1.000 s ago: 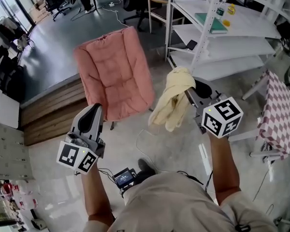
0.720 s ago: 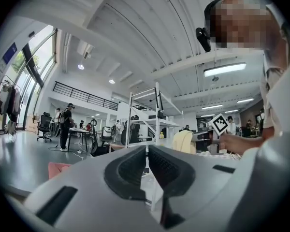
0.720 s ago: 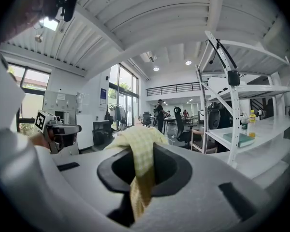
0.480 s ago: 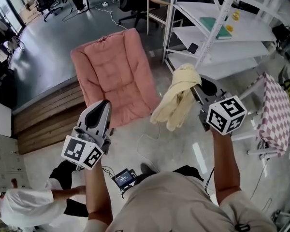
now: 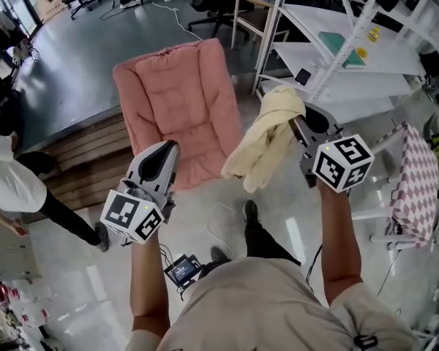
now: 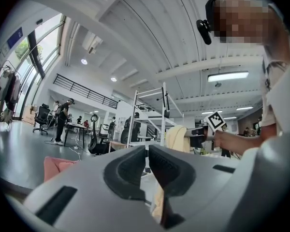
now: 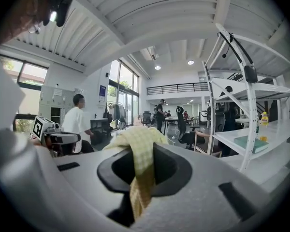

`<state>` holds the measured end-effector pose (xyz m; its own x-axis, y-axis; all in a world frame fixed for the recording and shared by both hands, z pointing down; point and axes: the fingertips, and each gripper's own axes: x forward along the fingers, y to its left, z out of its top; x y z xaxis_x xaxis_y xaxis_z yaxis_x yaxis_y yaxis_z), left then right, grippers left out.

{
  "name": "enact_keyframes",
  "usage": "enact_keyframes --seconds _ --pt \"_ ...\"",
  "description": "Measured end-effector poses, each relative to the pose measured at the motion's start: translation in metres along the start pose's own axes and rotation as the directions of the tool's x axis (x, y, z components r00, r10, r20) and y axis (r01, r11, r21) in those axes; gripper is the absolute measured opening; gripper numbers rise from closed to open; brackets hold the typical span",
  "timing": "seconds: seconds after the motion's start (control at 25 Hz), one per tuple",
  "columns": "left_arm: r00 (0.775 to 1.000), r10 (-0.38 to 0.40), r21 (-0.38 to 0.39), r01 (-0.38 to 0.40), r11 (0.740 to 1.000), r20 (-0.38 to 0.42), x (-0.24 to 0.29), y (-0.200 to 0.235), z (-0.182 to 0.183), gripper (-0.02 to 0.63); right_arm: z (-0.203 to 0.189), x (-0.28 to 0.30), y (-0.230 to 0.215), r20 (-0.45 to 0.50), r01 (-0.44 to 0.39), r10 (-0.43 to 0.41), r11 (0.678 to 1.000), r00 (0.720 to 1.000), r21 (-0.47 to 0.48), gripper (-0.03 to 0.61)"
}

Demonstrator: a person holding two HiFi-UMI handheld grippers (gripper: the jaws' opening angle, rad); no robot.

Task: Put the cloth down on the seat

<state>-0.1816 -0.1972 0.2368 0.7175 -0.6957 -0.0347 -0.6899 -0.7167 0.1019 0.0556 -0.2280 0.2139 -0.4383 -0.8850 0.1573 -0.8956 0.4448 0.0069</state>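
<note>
A pale yellow cloth [image 5: 267, 137] hangs from my right gripper [image 5: 298, 126], which is shut on it; in the right gripper view the cloth [image 7: 140, 166] is pinched between the jaws and drapes over them. The pink cushioned seat [image 5: 179, 108] stands ahead on the floor, to the left of the cloth. My left gripper [image 5: 166, 154] is shut with nothing in it, level, just before the seat's near edge. In the left gripper view the seat [image 6: 55, 167] shows low at the left, and the cloth [image 6: 176, 139] with the right gripper appears at the right.
White metal shelving [image 5: 351, 57] stands to the right of the seat, with a pink checked cloth [image 5: 417, 181] on a rack further right. A person in white [image 5: 14, 185] stands at the left by a wooden step [image 5: 80, 148]. A chair and cables lie beyond.
Both grippers have moved forward toward the seat, the cloth travelling with the right one. A person in white has walked into view at the left.
</note>
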Motion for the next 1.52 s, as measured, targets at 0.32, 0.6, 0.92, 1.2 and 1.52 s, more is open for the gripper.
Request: enact_keyframes --seconds 0.32,0.6,0.92,1.2,1.52 --pt "0.999 -0.044 0.018 0.044 0.999 0.001 0.051 0.0 -0.04 0.018 -0.005 0.056 -0.012 0.004 -0.109 0.109 0.994 0.994 -0.008 0.037" --pt "0.995 -0.073 0.034 0.075 0.997 -0.064 0.134 0.008 -0.087 0.13 -0.018 0.115 -0.041 -0.013 -0.181 0.181 0.983 0.983 0.025 0.038" --pt "0.977 -0.096 0.012 0.1 0.995 -0.192 0.224 0.024 -0.167 0.225 -0.052 0.172 -0.083 -0.069 -0.221 0.224 0.974 0.972 0.059 0.038" --pt "0.956 -0.096 0.023 0.107 0.994 -0.278 0.28 0.039 -0.219 0.104 -0.082 0.21 -0.122 -0.113 -0.225 0.231 0.972 0.966 0.061 0.038" --pt "0.971 -0.013 -0.059 -0.001 0.998 -0.24 0.313 0.078 -0.236 0.014 -0.124 0.237 -0.184 -0.17 -0.161 0.162 0.987 0.972 0.02 0.039"
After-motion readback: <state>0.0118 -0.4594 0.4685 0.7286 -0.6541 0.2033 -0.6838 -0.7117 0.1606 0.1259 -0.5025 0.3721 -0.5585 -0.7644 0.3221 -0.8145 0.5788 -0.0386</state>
